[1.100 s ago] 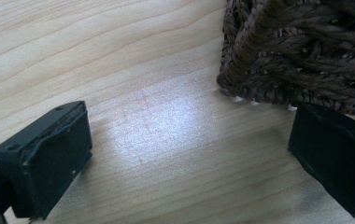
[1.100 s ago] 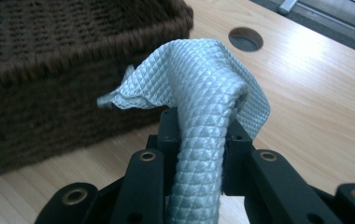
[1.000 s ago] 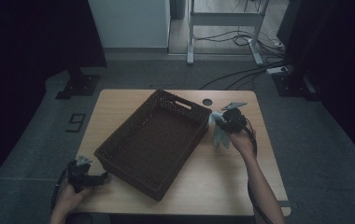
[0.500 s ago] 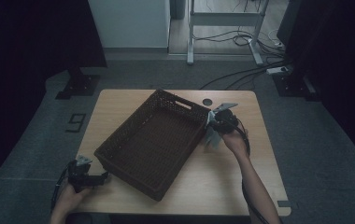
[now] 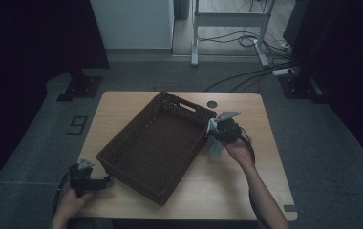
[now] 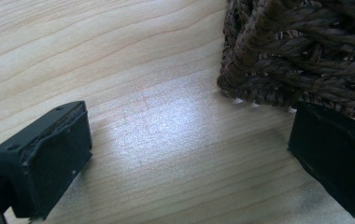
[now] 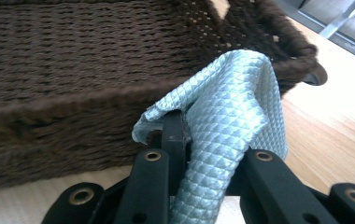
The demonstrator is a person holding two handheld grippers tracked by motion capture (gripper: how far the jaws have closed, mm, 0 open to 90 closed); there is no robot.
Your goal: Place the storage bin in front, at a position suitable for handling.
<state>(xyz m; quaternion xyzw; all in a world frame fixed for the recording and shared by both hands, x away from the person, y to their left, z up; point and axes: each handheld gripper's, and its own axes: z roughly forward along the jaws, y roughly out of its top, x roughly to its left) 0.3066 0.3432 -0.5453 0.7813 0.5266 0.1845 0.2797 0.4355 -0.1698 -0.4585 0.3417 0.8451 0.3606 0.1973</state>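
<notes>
The cloth hangs pinched in the right gripper, whose jaws are closed on it, just outside the basket at its right wall; the basket's hollow lies to the left of it. The left gripper rests on the counter by the basket's near corner, jaws apart and holding nothing.

Grey floor with cables, metal frame

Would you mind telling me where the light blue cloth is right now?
In the high view the light blue cloth hangs from the right gripper, just outside the wicker basket's right rim.
</notes>
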